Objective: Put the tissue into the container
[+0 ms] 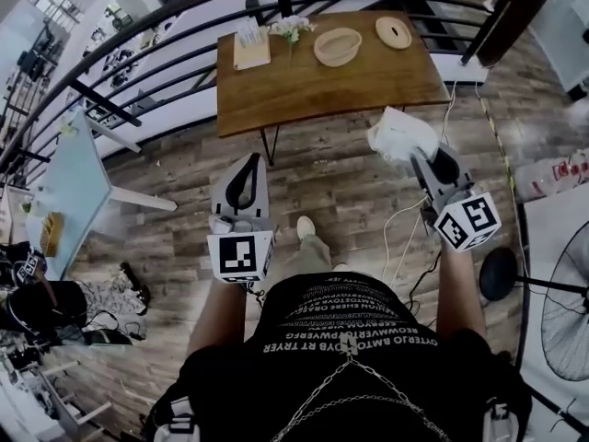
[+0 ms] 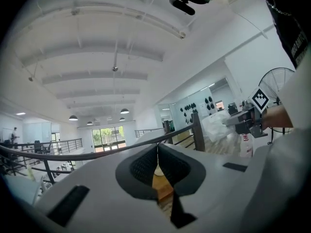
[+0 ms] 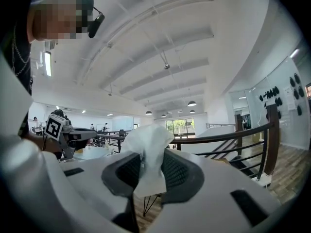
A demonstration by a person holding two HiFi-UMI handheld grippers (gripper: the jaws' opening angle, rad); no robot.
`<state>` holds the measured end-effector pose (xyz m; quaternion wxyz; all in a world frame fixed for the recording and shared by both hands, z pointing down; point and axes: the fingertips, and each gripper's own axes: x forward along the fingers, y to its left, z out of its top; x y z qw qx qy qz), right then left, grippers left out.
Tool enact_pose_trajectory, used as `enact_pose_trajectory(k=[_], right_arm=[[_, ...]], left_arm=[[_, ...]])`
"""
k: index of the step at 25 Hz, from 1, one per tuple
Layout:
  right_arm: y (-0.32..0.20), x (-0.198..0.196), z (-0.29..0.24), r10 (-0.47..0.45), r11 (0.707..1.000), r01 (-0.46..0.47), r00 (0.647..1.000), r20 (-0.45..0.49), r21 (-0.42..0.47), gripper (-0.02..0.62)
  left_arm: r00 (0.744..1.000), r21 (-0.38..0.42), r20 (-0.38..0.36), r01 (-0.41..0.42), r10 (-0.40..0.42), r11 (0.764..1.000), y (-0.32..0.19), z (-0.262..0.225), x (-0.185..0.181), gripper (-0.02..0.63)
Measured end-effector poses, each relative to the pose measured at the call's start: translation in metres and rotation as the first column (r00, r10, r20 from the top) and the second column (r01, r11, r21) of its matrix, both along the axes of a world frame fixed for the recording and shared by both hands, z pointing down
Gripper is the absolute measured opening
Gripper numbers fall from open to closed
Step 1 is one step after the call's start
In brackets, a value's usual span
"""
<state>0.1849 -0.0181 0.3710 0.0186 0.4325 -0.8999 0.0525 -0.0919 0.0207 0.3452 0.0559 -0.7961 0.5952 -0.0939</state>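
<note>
Ahead-left of the right gripper (image 1: 421,157), which is clenching the tissue (image 1: 398,134), the container (image 1: 338,46) is lying well apart.

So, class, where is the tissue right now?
The tissue sits at the head view's right, pinched in the right gripper, by the front right corner of the wooden table.
</note>
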Motion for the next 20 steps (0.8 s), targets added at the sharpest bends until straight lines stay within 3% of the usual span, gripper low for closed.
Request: enact_pose_trajectory(k=[12, 20], right_arm=[[-0.086, -0.037, -0.002, 0.009, 1.0, -0.009, 1.0, -0.009, -0.006, 0.103], [-0.134, -0.054, -0.009, 0.043, 0.999, -0.044, 0.999, -0.028, -0.01, 0.103]], left_arm=[[1.0, 0.025, 0.021, 0.011, -0.011, 1.0, -0.093, -0.001, -0.039, 0.029], [0.999, 0.046, 0.013, -0.034, 0.033, 0.998, -0.148, -0.006, -0.055, 0.029]])
